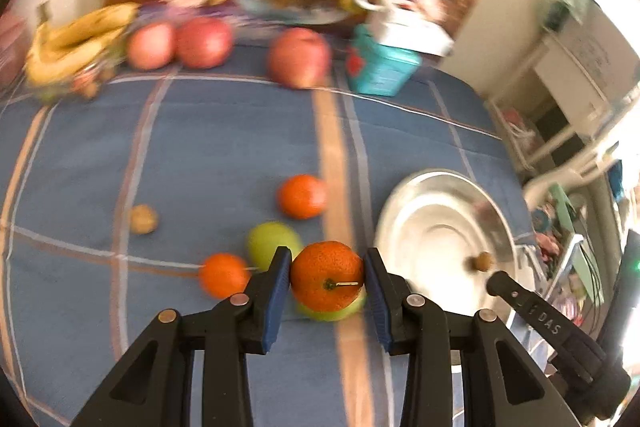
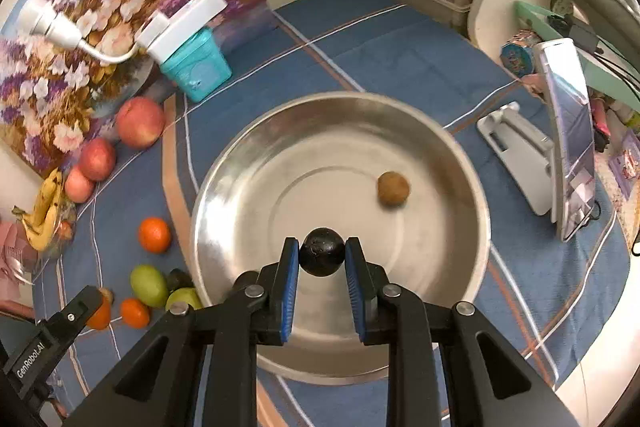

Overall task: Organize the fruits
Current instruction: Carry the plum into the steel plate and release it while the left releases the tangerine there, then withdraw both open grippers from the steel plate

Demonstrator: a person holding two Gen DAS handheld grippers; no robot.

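My left gripper (image 1: 327, 277) is shut on an orange tangerine (image 1: 326, 275), held above the blue plaid cloth just left of the steel bowl (image 1: 404, 223). Under and around it lie a green fruit (image 1: 270, 241) and two more tangerines (image 1: 302, 195) (image 1: 223, 274), plus a small brown fruit (image 1: 143, 219). My right gripper (image 2: 322, 257) is shut on a small dark round fruit (image 2: 322, 255), hanging over the steel bowl (image 2: 248, 163). One small brown fruit (image 2: 393, 189) lies inside that bowl. The left gripper (image 2: 86, 301) shows at the lower left of the right wrist view.
Three red apples (image 1: 204, 42) (image 1: 151, 45) (image 1: 299, 57) and a banana bunch (image 1: 76, 41) lie along the back by a floral picture. A teal box (image 2: 198, 67) carries a white power strip. A phone on a stand (image 2: 568, 147) is right of the bowl.
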